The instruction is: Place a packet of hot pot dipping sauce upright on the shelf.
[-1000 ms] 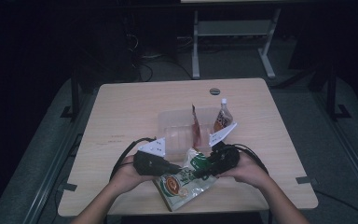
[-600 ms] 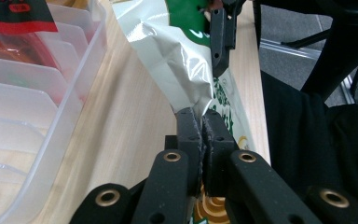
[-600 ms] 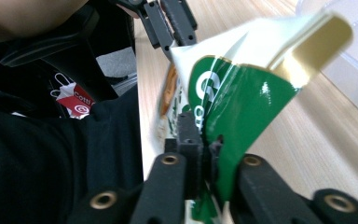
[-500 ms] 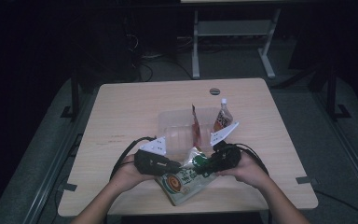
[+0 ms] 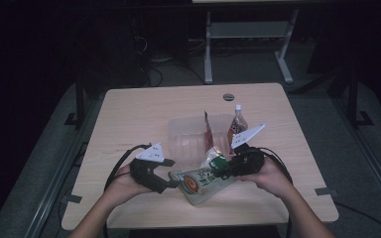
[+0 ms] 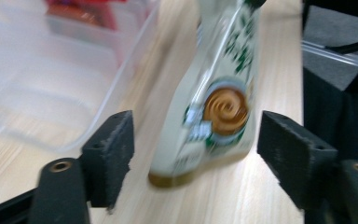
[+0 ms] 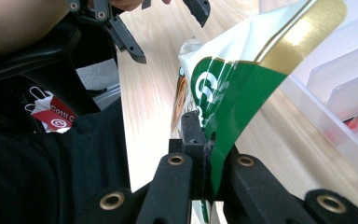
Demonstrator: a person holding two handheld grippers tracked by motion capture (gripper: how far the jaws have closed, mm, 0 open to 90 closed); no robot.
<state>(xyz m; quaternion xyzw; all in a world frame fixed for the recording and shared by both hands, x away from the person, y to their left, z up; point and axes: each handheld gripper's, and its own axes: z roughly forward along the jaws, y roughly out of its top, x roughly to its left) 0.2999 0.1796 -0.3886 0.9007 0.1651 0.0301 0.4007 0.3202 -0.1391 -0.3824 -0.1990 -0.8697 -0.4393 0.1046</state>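
Nearest the person, a flat cream-and-green foil snack pouch with a brown swirl printed on it (image 5: 202, 181) lies between the two hands on the pale wooden desk (image 5: 144, 109). The right tongs (image 5: 226, 169) are clamped on the pouch's green end; in the right gripper view the two black jaws meet on the foil sheet (image 7: 223, 93), which rises away from them. The left tongs (image 5: 170, 174) stand apart at the pouch's other end. In the left gripper view the gold-edged bottom of the pouch (image 6: 219, 107) sits on the wood between the two black pads (image 6: 114, 151), touching neither, though this view is blurred. Each tool carries a grey three-cornered plate on top, and black cables trail back from both toward the person's forearms.

Just beyond the tongs sits a clear plastic tray with ribbed compartments (image 5: 188, 139). A red-brown packet (image 5: 208, 130) stands upright in it. Beside the tray, beyond the right tongs, is a small bottle with a white cap and a brown label (image 5: 237, 124). Farther off, near the desk's far edge, lies a small round dark disc (image 5: 228, 96).
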